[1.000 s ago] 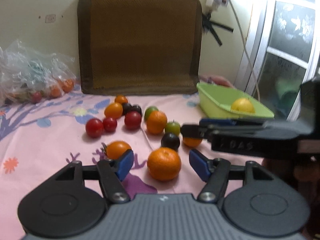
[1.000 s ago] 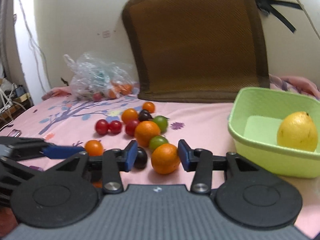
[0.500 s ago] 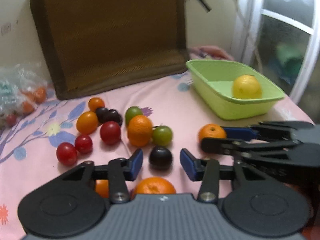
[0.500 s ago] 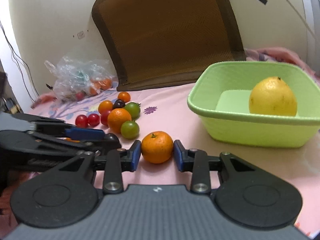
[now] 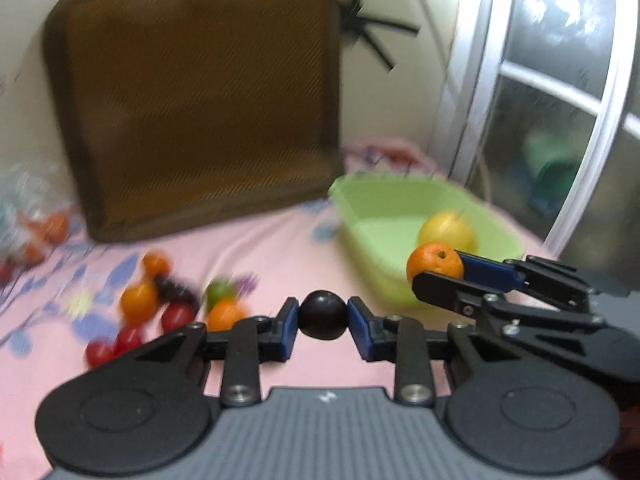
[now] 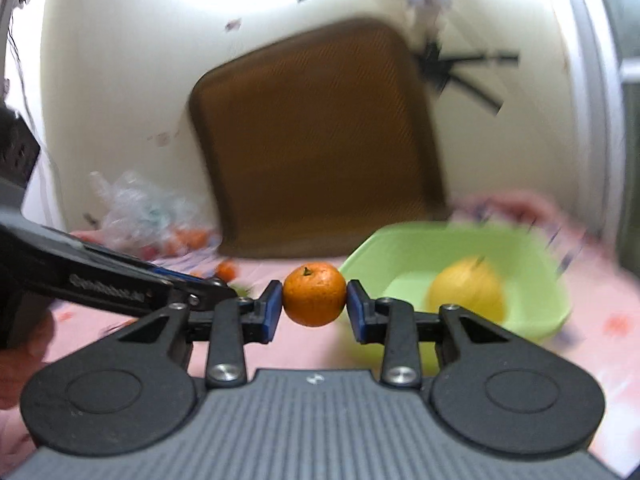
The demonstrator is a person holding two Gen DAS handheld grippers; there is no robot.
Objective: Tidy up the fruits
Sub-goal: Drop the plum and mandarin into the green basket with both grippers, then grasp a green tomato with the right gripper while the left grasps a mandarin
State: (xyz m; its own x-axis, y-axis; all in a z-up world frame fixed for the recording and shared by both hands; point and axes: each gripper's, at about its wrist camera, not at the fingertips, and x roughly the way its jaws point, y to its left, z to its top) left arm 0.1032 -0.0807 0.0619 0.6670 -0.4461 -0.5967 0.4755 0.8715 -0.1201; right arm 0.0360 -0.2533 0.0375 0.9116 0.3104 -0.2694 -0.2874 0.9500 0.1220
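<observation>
My left gripper (image 5: 323, 320) is shut on a dark plum (image 5: 323, 319), lifted above the pink sheet. My right gripper (image 6: 314, 300) is shut on a small orange (image 6: 314, 299), held up just left of the green basin (image 6: 532, 256). In the left wrist view the same orange (image 5: 434, 267) shows in the right gripper (image 5: 440, 270) at the near rim of the basin (image 5: 360, 216). A yellow citrus (image 6: 466, 292) lies inside the basin. Loose red, orange, green and dark fruits (image 5: 160, 308) lie blurred on the sheet at left.
A brown mesh cushion (image 5: 196, 120) leans on the wall behind the fruits. A clear plastic bag of fruit (image 6: 148, 220) sits at the far left. A window frame (image 5: 560, 120) stands to the right of the basin. A hand (image 6: 20, 360) holds the left gripper.
The left gripper closed on the dark plum and lifted it. The right gripper closed on the orange and raised it toward the green basin.
</observation>
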